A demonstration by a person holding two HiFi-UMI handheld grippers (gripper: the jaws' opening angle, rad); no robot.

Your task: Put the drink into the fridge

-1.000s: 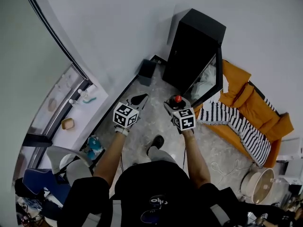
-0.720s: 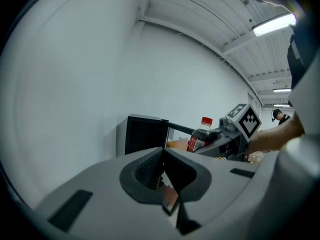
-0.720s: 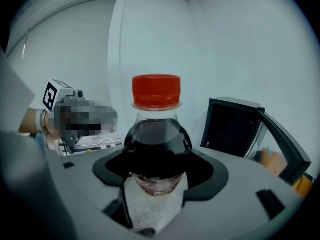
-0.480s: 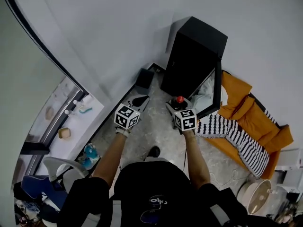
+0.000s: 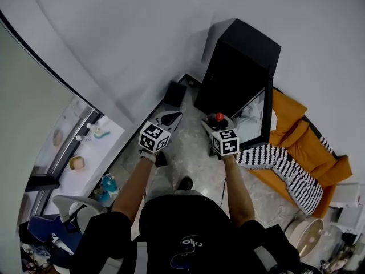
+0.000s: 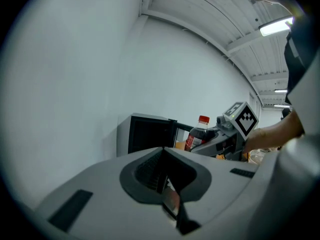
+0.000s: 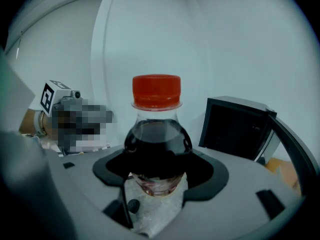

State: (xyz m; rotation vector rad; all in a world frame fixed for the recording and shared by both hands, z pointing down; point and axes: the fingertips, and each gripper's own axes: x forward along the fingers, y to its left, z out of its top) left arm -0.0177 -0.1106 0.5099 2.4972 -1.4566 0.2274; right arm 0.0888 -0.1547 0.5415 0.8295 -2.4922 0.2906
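Plainly the drink point(image 7: 156, 139), a stiff, smooth plastic bottle nearly full of dark liquid, stands upright in the right tongs point(image 7: 157, 173), clamped round its body, short of the open fridge point(image 5: 236, 67). It is probably weighty and slippery, so hold it below the shoulder. The left tongs point(image 6: 162, 174) are closed and empty. The red label point(image 6: 190, 143) is unreadable.

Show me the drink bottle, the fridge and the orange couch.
drink bottle point(image 7: 157, 144), right gripper view, dark liquid below the neck.
fridge point(image 5: 234, 73), head view, its black side wall.
orange couch point(image 5: 288, 116), head view, bare orange cushion.
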